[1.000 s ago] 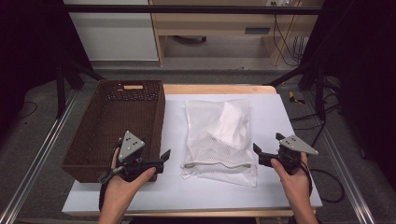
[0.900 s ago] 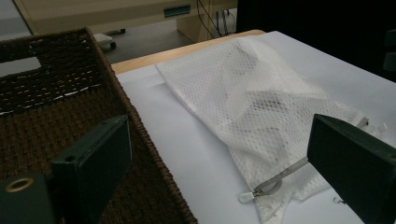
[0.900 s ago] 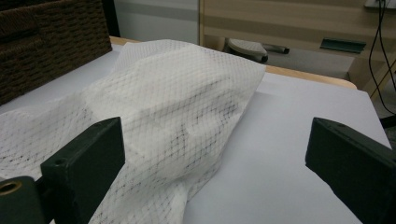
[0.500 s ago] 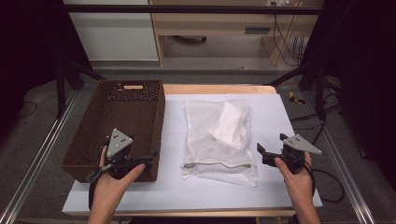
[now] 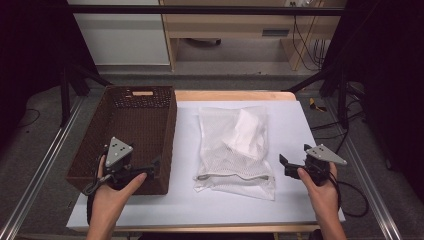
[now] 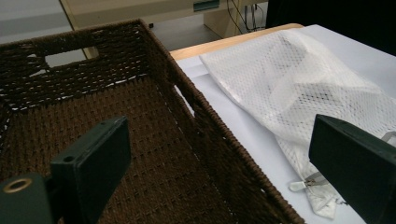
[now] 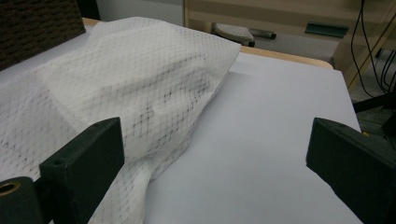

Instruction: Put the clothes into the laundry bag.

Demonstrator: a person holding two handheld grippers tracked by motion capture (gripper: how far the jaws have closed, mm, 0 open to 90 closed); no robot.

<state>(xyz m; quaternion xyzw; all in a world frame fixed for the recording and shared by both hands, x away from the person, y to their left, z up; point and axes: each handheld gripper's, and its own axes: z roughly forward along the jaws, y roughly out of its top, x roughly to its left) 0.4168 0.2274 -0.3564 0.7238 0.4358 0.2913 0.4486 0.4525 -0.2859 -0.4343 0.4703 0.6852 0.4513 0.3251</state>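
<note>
Nearest the camera in the high view, two hands entered from the bottom edge, each holding a gripper above the white table cover (image 5: 300, 200). The left gripper (image 5: 155, 167) hung over the near right corner of the brown wicker basket (image 5: 125, 120); in its own view the two black jaws stood wide apart, one over the basket floor, the other over the table side, with the basket's right wall running between them and nothing gripped. The right gripper (image 5: 283, 165) hovered just beside the near right edge of the white mesh bag (image 5: 235, 150), pointing toward it; its jaws likewise stood wide apart and empty, framing the bag's flank and bare cover.

The mesh bag lay flat on the cover at mid-table, just right of the basket and apart from it. A zipper (image 6: 310, 179) ran along its near end. A folded white item (image 5: 247, 132) sat inside, toward the far right corner; its nature could not be told through the mesh.

Beyond the table stood a wooden shelf unit (image 5: 225, 30).
</note>
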